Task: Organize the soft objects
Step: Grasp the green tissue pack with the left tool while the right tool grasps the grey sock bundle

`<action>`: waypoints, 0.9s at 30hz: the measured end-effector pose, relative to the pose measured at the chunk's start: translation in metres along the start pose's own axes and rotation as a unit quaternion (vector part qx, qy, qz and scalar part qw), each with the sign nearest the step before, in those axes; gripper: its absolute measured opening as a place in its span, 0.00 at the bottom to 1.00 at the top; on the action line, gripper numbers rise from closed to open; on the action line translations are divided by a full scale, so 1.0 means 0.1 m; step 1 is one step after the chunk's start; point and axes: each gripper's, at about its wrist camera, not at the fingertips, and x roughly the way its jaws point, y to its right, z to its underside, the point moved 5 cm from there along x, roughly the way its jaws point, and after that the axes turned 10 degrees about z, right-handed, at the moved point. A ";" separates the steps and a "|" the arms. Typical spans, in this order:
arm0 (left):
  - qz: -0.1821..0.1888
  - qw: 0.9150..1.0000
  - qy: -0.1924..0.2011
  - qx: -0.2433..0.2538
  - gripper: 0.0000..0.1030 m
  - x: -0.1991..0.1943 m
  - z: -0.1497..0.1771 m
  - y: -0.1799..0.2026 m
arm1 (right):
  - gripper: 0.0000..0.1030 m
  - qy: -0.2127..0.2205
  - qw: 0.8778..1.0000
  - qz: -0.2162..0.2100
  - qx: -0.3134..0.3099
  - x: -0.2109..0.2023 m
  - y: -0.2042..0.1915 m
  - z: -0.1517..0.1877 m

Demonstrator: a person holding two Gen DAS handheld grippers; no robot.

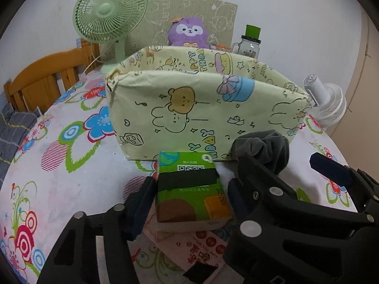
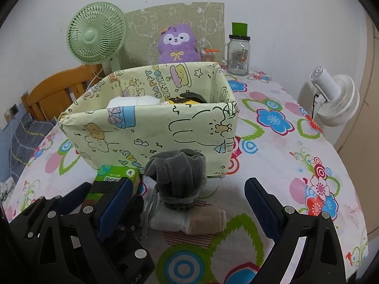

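Note:
A green tissue pack (image 1: 191, 189) sits between the fingers of my left gripper (image 1: 189, 198), which is shut on it just above a pink pack (image 1: 189, 246) on the table. The green pack also shows in the right wrist view (image 2: 116, 177). My right gripper (image 2: 187, 203) is open around a grey drawstring pouch (image 2: 177, 175) that rests on a rolled white and beige cloth (image 2: 189, 220). The pouch also shows in the left wrist view (image 1: 263, 149). A pale green cartoon-print storage box (image 2: 146, 127) stands behind, holding white and yellow soft items (image 2: 132, 100).
At the back stand a green desk fan (image 2: 94, 40), a purple plush toy (image 2: 177, 45) and a glass jar with a green lid (image 2: 238, 52). A white fan (image 2: 336, 99) is at the right edge. A wooden chair (image 2: 54, 90) is on the left. The floral tablecloth (image 2: 296, 177) covers the table.

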 end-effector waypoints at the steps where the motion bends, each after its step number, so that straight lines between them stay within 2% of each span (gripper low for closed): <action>1: -0.002 1.000 0.000 -0.001 0.60 0.01 0.00 -0.01 | 0.94 -0.002 1.000 -0.001 0.000 0.02 -0.01 0.00; 7: -0.002 1.000 -0.007 -0.004 0.54 0.08 -0.03 -0.05 | 0.94 -0.006 1.000 -0.006 0.000 0.13 -0.05 -0.04; 14: -0.003 1.000 -0.015 0.001 0.53 0.10 -0.04 -0.05 | 0.93 -0.009 1.000 -0.011 0.003 0.20 -0.09 -0.07; 20: -0.008 1.000 -0.013 0.008 0.52 0.10 -0.04 -0.03 | 0.64 -0.024 0.999 -0.019 0.009 0.25 -0.10 -0.04; 27: -0.010 1.000 -0.009 0.016 0.51 0.07 -0.03 0.02 | 0.49 -0.021 1.000 -0.008 0.009 0.20 -0.06 -0.02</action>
